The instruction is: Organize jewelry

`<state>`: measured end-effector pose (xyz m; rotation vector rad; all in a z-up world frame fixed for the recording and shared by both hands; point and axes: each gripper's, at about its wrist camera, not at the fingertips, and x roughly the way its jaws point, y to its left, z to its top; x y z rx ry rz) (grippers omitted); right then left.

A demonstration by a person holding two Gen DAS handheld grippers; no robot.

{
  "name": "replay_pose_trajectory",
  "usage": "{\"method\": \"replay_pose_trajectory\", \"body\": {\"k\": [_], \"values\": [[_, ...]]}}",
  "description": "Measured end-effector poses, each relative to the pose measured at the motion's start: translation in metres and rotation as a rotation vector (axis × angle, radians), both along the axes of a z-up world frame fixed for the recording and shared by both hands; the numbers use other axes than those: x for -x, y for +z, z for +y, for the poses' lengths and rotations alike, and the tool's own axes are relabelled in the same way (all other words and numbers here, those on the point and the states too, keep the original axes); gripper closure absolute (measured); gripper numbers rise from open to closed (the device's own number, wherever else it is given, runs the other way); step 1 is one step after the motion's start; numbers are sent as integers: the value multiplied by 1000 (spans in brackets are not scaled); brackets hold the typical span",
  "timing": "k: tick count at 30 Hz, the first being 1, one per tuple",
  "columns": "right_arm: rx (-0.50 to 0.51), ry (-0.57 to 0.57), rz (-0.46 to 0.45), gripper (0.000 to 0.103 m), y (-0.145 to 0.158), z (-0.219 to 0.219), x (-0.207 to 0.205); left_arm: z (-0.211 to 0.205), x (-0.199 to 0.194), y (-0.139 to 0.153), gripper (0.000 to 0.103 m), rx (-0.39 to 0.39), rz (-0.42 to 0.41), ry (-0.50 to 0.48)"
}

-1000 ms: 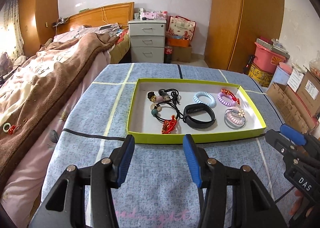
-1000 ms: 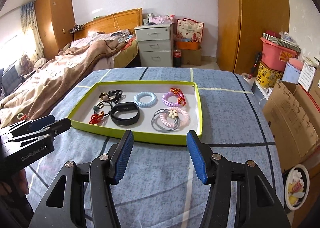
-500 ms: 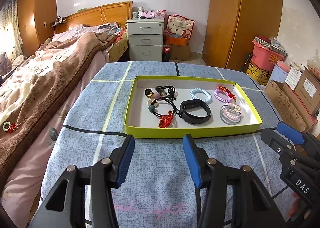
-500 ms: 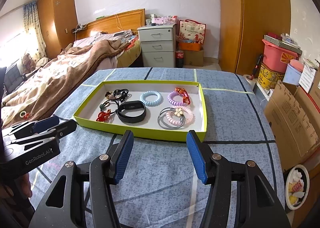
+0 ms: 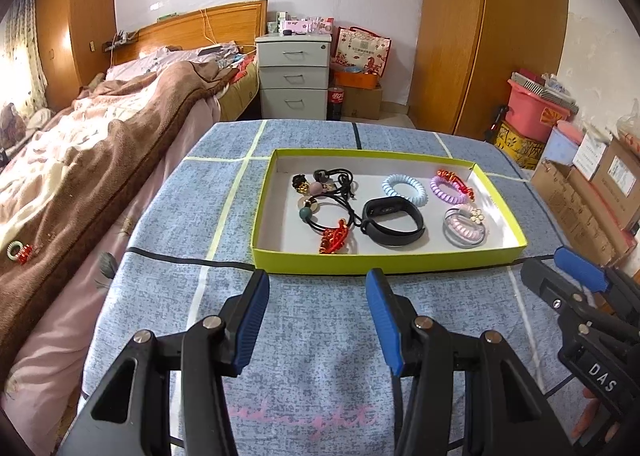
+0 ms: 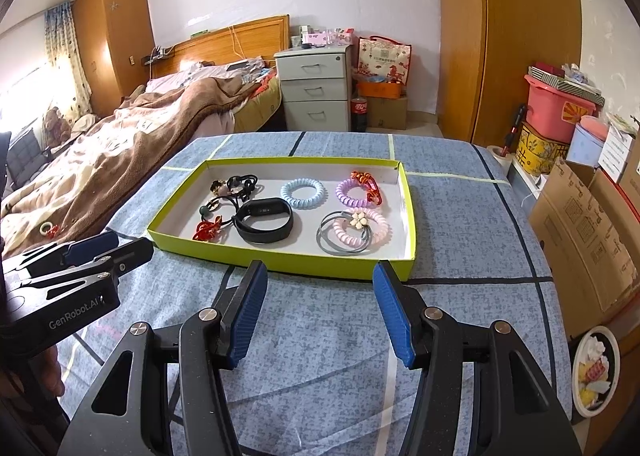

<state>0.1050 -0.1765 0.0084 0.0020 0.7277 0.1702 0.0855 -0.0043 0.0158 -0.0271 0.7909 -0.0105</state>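
A shallow green tray point(image 5: 384, 261) point(image 6: 280, 268) sits on the blue cloth. It holds black hair ties with beads point(image 5: 328, 186), a red ornament point(image 5: 334, 242), a black wristband point(image 5: 394, 221) point(image 6: 264, 220), a light blue coil tie point(image 5: 404, 188) point(image 6: 302, 193), a purple coil tie point(image 5: 448, 188), and a pink coil tie with a flower point(image 5: 466, 226) point(image 6: 360, 230). My left gripper point(image 5: 316, 296) is open and empty, just in front of the tray. My right gripper point(image 6: 318, 288) is open and empty, in front of the tray's right half.
A bed with a brown blanket point(image 5: 100, 144) lies to the left. A grey nightstand point(image 5: 294, 76) and wooden wardrobe point(image 5: 488, 36) stand behind. Cardboard boxes point(image 6: 580, 224) and a pink bin point(image 6: 556, 108) sit at the right. A bowl point(image 6: 594, 370) is on the floor.
Both grippers have drawn back and risen a little from the tray, so it sits farther away. Both stay open. Nothing in the tray has moved.
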Motion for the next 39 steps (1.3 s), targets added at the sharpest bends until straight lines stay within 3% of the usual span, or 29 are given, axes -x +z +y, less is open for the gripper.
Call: {"method": "replay_pose_trajectory", "body": {"k": [39], "values": [[3,-5,12,47,-1,0,1,-1,4,0,51,23,-2,-13]]}}
